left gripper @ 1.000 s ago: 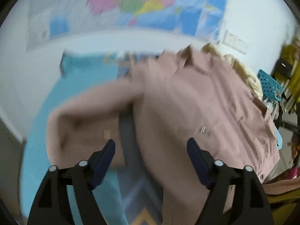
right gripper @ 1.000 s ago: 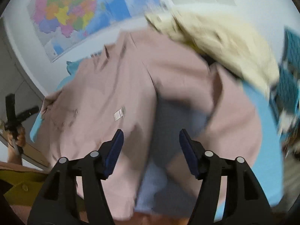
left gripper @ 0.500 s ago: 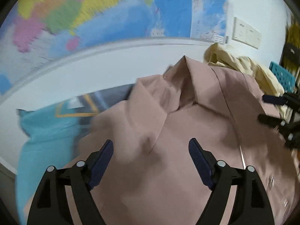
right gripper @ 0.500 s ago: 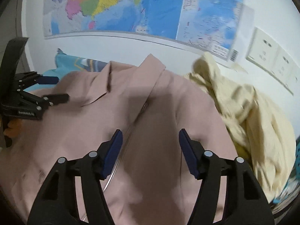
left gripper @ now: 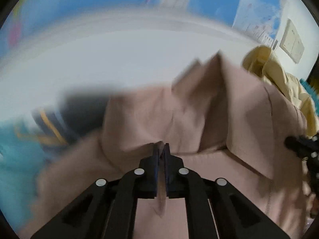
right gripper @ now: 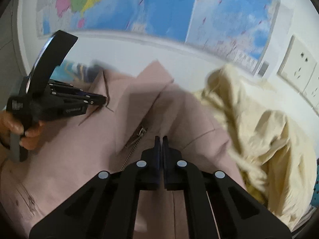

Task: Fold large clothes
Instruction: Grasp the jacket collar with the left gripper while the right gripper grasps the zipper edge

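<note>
With the pink jacket [right gripper: 83,139] as the landmark, the room reads from left to right. Farthest left of it, in the left wrist view, a teal cover [left gripper: 18,155] with yellow lines and a dark navy patch lies on the surface, and the jacket's blurred edge overlaps it. The left gripper [left gripper: 161,149] has its jaws pressed nearly together with a fold of the jacket's pink cloth pinched between them, a tongue of fabric showing in the slit. From the right wrist view that same gripper [right gripper: 99,99], in the person's left hand [right gripper: 20,131], sits at the jacket's left collar area with its tips closed on the cloth. The jacket is spread across the middle of the surface, collar [right gripper: 155,75] pointing up toward the wall, its zipper [right gripper: 137,135] running down just left of the right gripper [right gripper: 161,141]. The right gripper's jaws stand almost touching, with only a thin gap, right on the jacket's front; whether cloth is caught between them cannot be told. Behind the jacket a white wall carries a large coloured map [right gripper: 139,10], mostly blue. Right of the jacket, touching its edge, lies a crumpled pale yellow garment [right gripper: 259,131]. Above that, on the wall, sit white sockets [right gripper: 297,69], and at the far right a teal perforated basket [right gripper: 315,191] peeks in.
</note>
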Motion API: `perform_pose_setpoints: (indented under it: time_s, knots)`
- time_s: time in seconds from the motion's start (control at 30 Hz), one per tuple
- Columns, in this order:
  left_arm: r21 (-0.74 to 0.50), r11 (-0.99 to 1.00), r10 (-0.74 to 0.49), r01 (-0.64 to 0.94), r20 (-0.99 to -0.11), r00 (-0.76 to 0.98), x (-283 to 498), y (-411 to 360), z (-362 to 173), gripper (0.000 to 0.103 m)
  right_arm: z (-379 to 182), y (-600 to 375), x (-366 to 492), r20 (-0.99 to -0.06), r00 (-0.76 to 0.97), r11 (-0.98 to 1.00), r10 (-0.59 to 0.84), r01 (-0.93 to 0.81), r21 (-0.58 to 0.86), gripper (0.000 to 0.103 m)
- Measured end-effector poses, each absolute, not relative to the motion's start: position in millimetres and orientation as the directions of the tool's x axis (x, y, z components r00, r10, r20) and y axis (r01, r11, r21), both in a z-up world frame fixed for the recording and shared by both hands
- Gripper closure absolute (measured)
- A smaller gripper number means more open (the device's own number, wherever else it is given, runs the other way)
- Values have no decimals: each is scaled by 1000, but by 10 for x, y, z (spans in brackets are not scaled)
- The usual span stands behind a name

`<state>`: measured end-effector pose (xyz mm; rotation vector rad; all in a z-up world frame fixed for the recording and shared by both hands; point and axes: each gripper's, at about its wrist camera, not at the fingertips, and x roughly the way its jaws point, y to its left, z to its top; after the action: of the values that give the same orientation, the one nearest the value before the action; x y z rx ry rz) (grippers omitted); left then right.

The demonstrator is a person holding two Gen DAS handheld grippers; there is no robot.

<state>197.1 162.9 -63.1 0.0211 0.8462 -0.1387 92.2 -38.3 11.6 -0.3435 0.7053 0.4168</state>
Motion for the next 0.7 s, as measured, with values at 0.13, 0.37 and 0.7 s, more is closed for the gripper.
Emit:
perform_pose_setpoints:
  time_s: [0.13, 0.37, 0.7]
  knots:
    - [3, 993, -83, 115, -673, 735, 2070, 1634, -218, 103, 369, -466, 1070, -611, 730, 891, 307, -446, -86, 102]
    - [-45, 996, -85, 76, -716, 693, 2130, 1805, -316, 88, 112, -472, 1431, -649, 712, 917, 270, -395, -53, 102]
    - [147, 986, 46, 83, -706, 706, 1203, 2281, -645, 29, 168, -614, 1365, -662, 689, 909, 295, -417, -29, 84]
